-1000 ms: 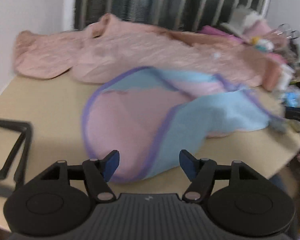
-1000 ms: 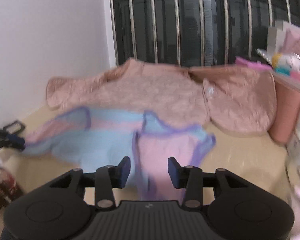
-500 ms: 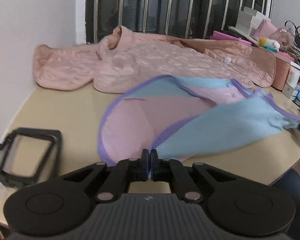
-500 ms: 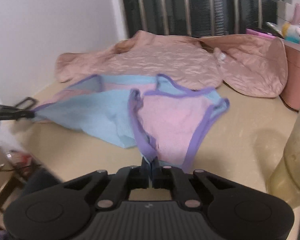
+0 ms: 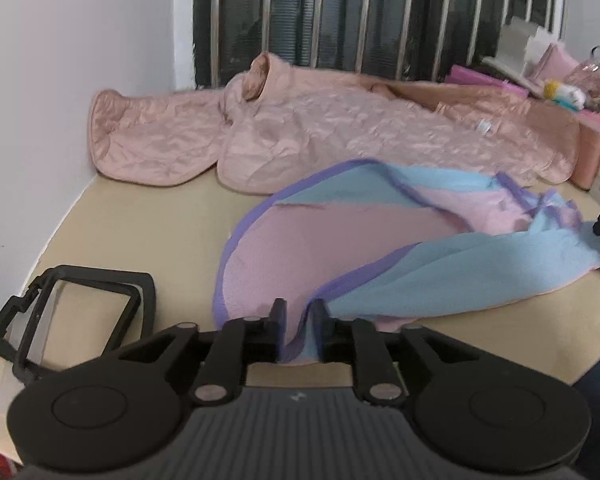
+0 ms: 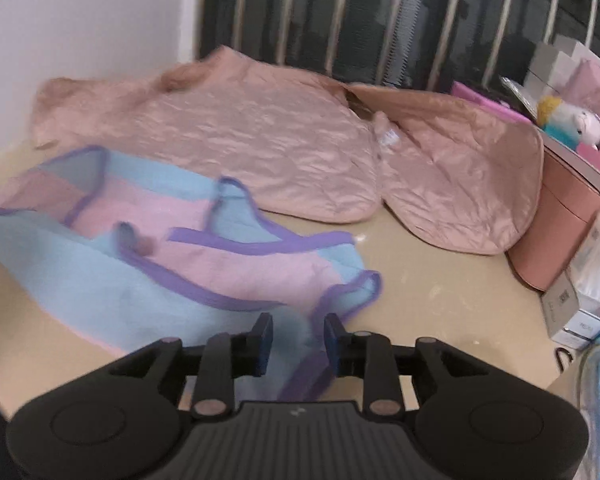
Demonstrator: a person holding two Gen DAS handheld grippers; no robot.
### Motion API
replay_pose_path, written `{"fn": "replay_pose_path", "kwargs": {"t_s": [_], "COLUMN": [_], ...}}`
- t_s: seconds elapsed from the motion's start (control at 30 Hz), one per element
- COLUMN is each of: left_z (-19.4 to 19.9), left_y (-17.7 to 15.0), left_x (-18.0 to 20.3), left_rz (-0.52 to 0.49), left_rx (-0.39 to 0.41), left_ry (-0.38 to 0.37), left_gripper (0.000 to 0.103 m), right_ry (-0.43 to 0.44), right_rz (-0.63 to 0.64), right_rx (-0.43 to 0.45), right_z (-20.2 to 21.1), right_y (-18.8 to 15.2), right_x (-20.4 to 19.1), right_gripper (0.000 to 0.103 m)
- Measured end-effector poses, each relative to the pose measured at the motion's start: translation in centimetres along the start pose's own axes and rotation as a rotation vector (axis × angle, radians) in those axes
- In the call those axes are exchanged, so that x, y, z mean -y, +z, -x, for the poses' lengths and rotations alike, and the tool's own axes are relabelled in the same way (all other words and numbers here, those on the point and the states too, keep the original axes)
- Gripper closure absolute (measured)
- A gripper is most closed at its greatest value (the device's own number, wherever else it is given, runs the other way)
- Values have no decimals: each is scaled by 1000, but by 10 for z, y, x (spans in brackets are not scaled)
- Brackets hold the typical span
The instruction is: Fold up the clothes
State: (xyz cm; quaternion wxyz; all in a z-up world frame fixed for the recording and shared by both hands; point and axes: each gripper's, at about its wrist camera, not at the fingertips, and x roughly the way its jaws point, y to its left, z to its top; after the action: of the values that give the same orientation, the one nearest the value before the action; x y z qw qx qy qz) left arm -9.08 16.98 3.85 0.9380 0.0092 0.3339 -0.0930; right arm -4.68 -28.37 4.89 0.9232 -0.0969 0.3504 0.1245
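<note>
Garment (image 5: pixel 340 248) lies near me on the table (image 5: pixel 140 232). Left view: my left gripper (image 5: pixel 298 322) is opening around its hem, which could slip askew. Right view: my right gripper (image 6: pixel 298 338) is opening too (cloth between), so the fold may sag.

No readable text is being shown. Print on the small boxes (image 6: pixel 572 304) at the right edge is being blurred beyond reading; the white tag (image 5: pixel 483 125) on the pink quilted jacket (image 5: pixel 340 132) is too small.
</note>
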Motion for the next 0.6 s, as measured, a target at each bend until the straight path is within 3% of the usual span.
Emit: {"fn": "replay_pose_path", "kwargs": {"t_s": [0.07,0.17,0.33,0.4,0.6], "left_z": [5,3,-9,-7,8], "left_y": [-1,0,-5,-10,-19], "left_x": [2,6,0,-4,-5], "left_rz": [8,4,13,21,7], "left_rx": [13,14,-22,-21,27], "left_ry": [-21,-27,-15,-7,-65], "left_gripper": [64,62,59,59,61], "right_ry": [21,59,60,74,-11], "right_rz": [-37,-134,-236,-227,-178], "right_rx": [36,46,41,41,15], "right_z": [17,27,6,1,10], "right_y": [-9,-24,-37,-39,-43], "right_x": [0,8,13,9,15], "right_gripper": [72,72,73,94,96]}}
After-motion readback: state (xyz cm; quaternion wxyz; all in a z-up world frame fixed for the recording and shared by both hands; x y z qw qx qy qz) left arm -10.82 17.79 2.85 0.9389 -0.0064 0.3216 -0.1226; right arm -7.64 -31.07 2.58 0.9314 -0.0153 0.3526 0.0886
